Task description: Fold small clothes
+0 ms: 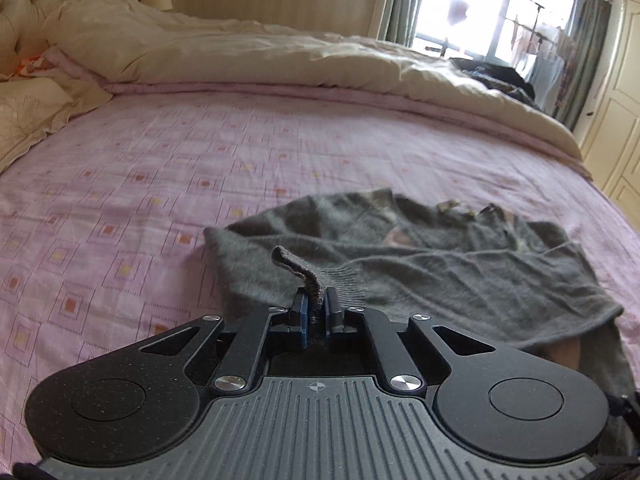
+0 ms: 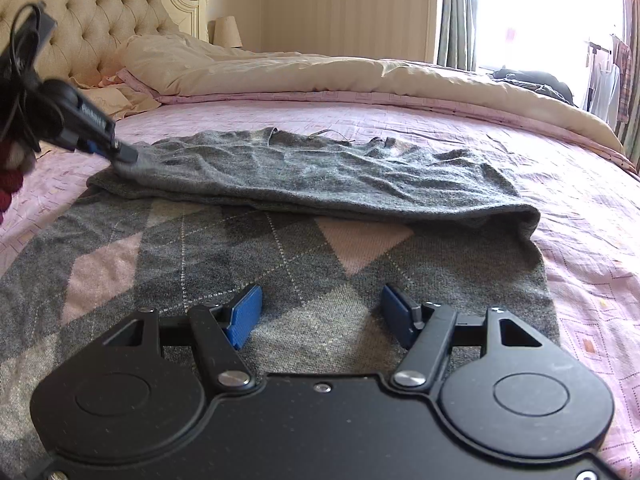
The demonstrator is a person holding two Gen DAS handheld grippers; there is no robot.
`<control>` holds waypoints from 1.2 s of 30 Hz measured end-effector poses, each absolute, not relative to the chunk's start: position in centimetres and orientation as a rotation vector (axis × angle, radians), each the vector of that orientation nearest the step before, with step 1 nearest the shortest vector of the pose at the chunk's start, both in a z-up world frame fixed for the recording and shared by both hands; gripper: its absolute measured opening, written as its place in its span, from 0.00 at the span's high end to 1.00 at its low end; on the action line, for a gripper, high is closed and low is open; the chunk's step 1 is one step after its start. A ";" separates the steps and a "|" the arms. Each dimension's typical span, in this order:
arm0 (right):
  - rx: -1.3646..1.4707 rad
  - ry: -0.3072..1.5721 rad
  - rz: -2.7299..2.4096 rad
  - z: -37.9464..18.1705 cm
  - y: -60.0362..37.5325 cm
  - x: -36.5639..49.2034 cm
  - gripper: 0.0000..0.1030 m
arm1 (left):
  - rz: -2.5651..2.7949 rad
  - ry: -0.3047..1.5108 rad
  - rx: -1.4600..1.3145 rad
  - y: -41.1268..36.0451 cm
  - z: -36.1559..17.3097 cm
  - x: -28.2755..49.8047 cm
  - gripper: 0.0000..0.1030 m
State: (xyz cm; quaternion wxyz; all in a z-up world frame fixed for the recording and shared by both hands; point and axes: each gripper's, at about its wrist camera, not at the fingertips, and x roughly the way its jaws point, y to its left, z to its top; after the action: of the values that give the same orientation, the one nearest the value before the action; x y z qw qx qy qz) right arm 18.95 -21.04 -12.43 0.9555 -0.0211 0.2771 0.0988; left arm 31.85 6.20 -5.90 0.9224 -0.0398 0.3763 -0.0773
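Observation:
A grey knit sweater (image 2: 320, 176) with a pink and grey argyle front (image 2: 224, 256) lies on the pink bed sheet (image 2: 592, 216). One part of it is folded over the argyle front. My left gripper (image 1: 316, 304) is shut on a ribbed grey edge of the sweater (image 1: 298, 266), which sticks up between its pads. In the right wrist view that left gripper (image 2: 124, 154) pinches the fold's far left corner. My right gripper (image 2: 320, 314) is open just above the argyle front, with nothing between its blue pads (image 2: 244, 312).
A cream duvet (image 2: 280, 68) is bunched along the far side of the bed, before a tufted headboard (image 2: 92, 12). Dark clothes (image 2: 536, 80) lie at the far right by a bright window (image 2: 540, 8). A cream wardrobe (image 1: 620, 120) stands at the right.

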 end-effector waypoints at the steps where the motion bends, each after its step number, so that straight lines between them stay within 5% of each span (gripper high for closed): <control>1: -0.043 0.563 0.200 -12.4 -21.0 18.9 0.34 | -0.147 0.795 -0.067 6.4 -6.5 31.9 0.87; 2: -0.044 0.563 0.200 -12.4 -21.0 19.0 0.34 | -0.129 0.809 -0.056 6.5 -6.9 31.9 0.78; 9: -0.042 0.564 0.201 -12.4 -21.0 19.0 0.33 | -0.047 0.626 -0.029 5.5 -5.2 28.8 0.58; 17: -0.031 0.569 0.206 -12.4 -21.2 19.1 0.32 | -0.113 0.719 -0.034 2.9 -9.0 30.5 0.55; 20: -0.025 0.579 0.215 -12.4 -21.2 19.2 0.27 | -0.133 0.642 0.057 2.0 -10.1 29.3 0.45; 25: 0.002 0.603 0.259 -12.1 -21.6 19.6 0.18 | -0.132 0.609 0.071 1.9 -10.5 28.6 0.43; 36: 0.158 0.530 0.228 -5.5 -26.5 26.0 0.22 | -0.138 0.606 0.030 2.3 -10.5 29.0 0.43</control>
State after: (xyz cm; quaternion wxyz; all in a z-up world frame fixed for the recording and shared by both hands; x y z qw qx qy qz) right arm 26.01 -26.51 -5.47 0.9556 0.0777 0.2613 0.1124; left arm 28.99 2.33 -10.51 0.9520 0.0145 0.2981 -0.0678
